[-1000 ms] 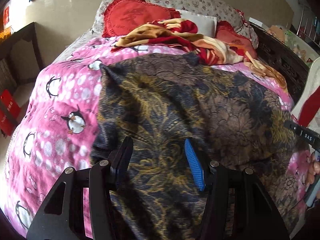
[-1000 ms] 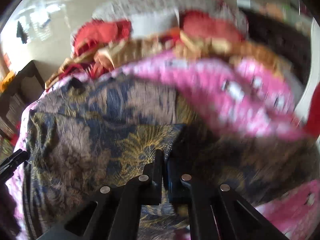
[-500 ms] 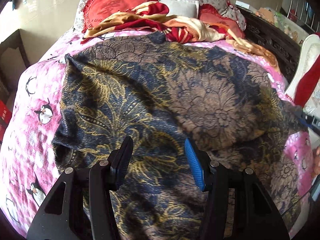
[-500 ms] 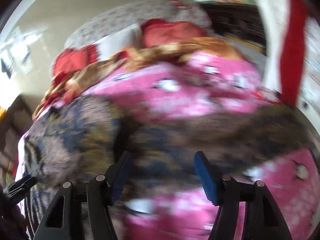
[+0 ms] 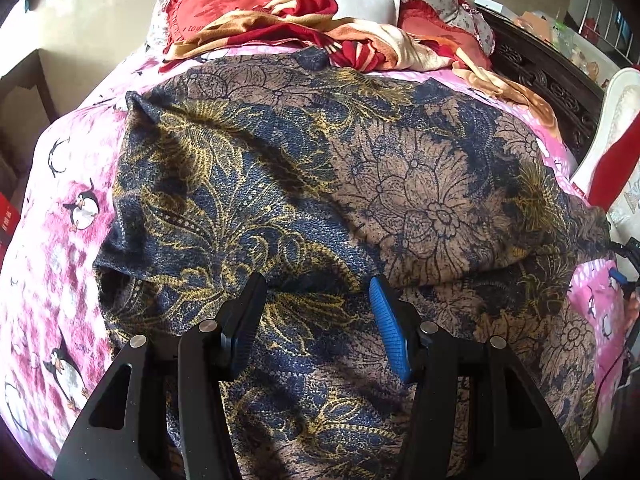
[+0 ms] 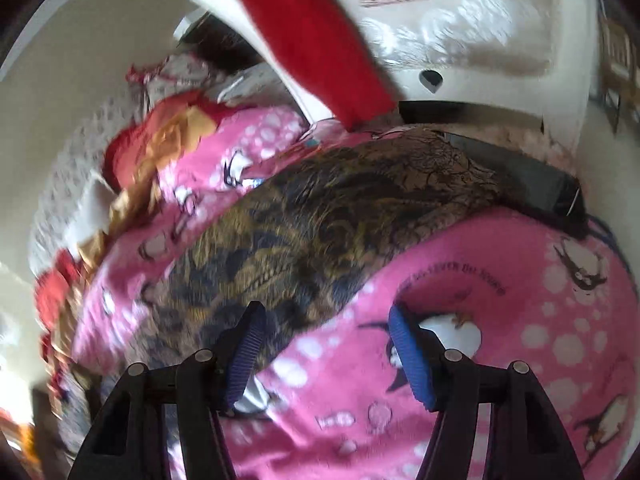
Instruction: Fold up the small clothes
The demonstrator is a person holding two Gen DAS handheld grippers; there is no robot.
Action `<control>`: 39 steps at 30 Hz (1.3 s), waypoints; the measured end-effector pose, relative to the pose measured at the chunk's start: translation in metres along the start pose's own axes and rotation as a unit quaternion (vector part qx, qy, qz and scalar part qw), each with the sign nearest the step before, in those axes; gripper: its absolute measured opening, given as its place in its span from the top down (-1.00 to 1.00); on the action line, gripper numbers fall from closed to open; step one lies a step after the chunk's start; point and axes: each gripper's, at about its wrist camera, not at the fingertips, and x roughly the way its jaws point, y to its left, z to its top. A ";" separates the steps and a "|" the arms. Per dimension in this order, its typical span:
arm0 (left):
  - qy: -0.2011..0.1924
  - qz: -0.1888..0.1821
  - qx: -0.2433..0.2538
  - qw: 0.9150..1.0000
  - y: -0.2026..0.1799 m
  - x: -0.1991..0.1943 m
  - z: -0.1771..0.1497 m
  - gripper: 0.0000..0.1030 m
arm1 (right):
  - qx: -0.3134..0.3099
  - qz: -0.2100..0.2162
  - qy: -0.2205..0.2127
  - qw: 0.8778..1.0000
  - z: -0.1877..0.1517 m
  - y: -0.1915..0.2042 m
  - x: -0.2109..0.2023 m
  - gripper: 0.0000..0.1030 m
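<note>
A dark blue, gold and brown flower-patterned garment lies spread over a pink penguin blanket on a bed, one part folded over the rest. My left gripper is open and empty, just above the garment's near part. My right gripper is open and empty, over the blanket at the garment's edge; its left finger overlaps the cloth. The right gripper's tip shows at the right edge of the left wrist view.
Red and floral pillows and a crumpled red and orange blanket lie at the bed's head. A dark carved bed frame runs along the right. A white chair with a red cloth stands beside the bed.
My right gripper has opened and let go of the garment, then swung right toward the bed's edge. My left gripper has moved forward over the garment and stays open.
</note>
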 end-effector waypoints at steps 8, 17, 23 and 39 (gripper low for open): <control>-0.008 0.012 0.022 1.000 -0.011 -0.001 -0.002 -0.04 | -0.017 -0.005 -0.006 1.000 0.006 0.010 0.012 -0.22; -0.003 0.022 0.031 0.999 -0.016 -0.003 -0.005 -0.04 | 0.001 0.012 -0.044 0.999 0.026 0.010 0.028 -0.41; -0.003 0.026 0.030 0.999 -0.017 -0.007 -0.007 -0.04 | 0.003 0.001 -0.056 0.998 0.048 0.005 0.030 0.78; -0.037 0.016 -0.061 0.997 0.025 -0.022 0.003 -0.04 | -0.256 0.237 -0.091 0.933 0.006 0.191 -0.140 0.91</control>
